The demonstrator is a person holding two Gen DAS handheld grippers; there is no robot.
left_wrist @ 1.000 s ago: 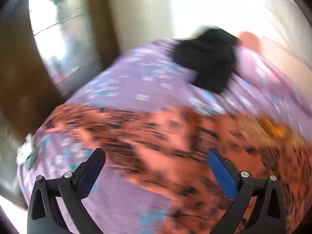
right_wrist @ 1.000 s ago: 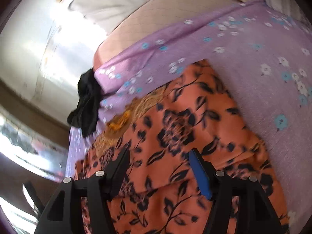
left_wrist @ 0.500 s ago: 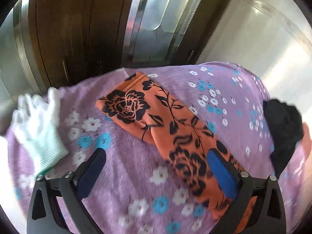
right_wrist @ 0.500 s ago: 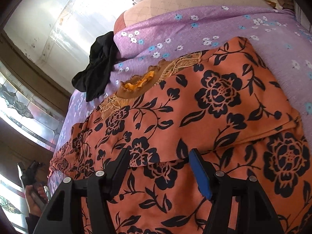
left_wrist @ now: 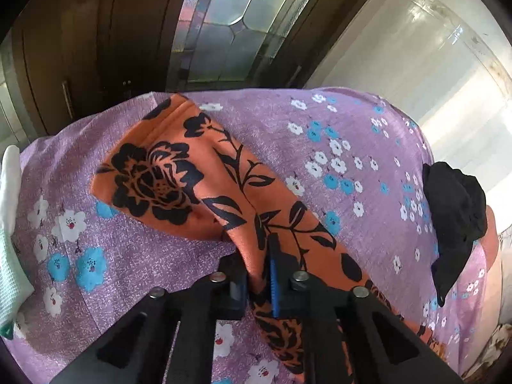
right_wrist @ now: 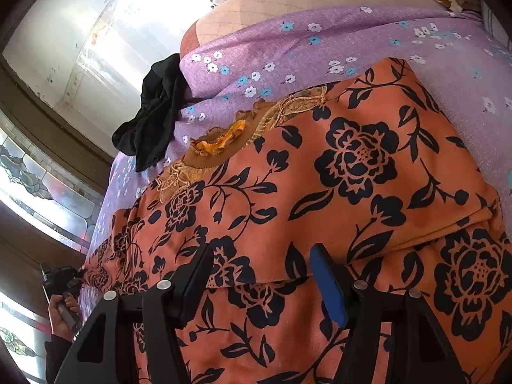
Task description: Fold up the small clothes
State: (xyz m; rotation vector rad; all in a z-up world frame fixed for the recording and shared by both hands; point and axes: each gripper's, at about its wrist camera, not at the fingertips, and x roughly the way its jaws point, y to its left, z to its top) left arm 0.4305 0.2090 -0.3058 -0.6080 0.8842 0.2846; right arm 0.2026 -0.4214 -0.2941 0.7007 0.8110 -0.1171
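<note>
An orange garment with black flowers [right_wrist: 336, 192] lies spread on a purple flowered bedsheet [right_wrist: 288, 44]. Its sleeve [left_wrist: 179, 172] runs up and left in the left wrist view. My left gripper [left_wrist: 259, 265] is shut on a pinched fold of that sleeve. My right gripper [right_wrist: 262, 268] is open, its fingers low over the garment's body, just above a folded edge. The garment's gold-trimmed neckline [right_wrist: 224, 140] points toward the far left.
A black garment [left_wrist: 454, 217] [right_wrist: 153, 115] lies bunched at the bed's edge. A white glove [left_wrist: 9, 224] lies at the left of the sheet. A wooden door with patterned glass [left_wrist: 220, 22] stands behind the bed. The hand holding the other gripper [right_wrist: 60, 300] shows at lower left.
My left gripper swung over to the sleeve, then closed on a fold of it. My right gripper stayed open and moved in closer over the garment's body.
</note>
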